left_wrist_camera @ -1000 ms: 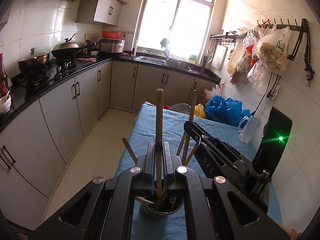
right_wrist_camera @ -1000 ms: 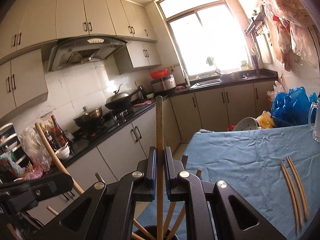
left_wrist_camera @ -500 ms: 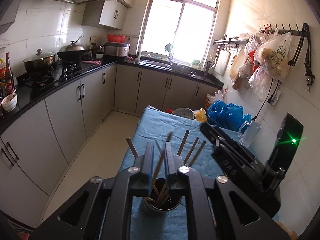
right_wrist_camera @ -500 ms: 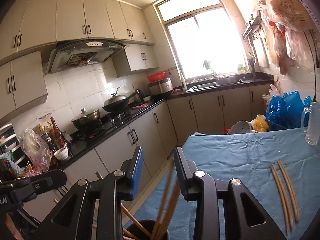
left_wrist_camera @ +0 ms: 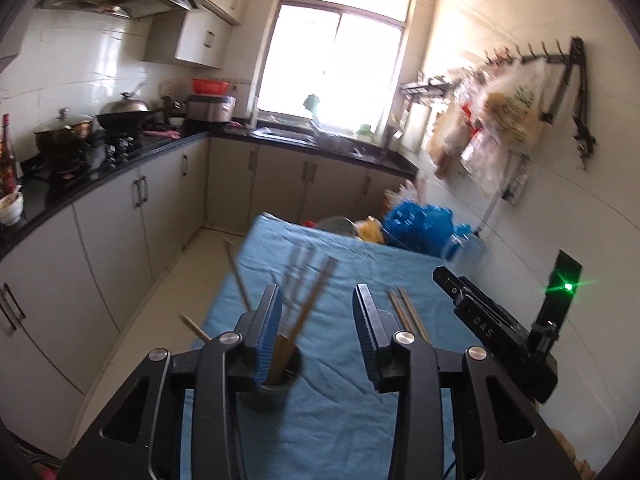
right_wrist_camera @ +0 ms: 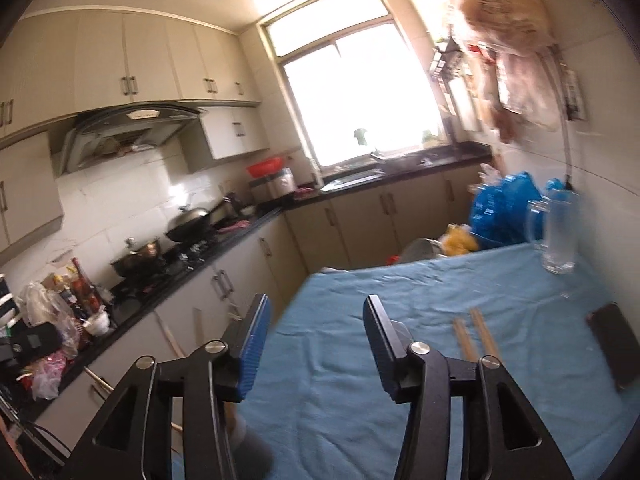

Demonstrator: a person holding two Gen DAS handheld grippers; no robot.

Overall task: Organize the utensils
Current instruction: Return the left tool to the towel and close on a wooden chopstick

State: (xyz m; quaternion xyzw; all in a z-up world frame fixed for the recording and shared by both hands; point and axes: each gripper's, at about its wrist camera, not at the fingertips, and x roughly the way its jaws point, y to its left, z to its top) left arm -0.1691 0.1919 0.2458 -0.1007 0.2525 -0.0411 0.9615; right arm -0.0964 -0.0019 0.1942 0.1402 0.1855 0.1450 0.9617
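A cup of chopsticks stands at the table's left edge, under the left gripper, whose jaws are spread and empty. Loose chopsticks lie right of it. The right gripper is also spread, empty.

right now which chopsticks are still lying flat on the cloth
The loose pair of chopsticks right of the left gripper, flat on the blue cloth. The others stand slanted in the holder cup.

I am viewing a window admitting strong daylight; grey cabinets are standing left of it under a black countertop.
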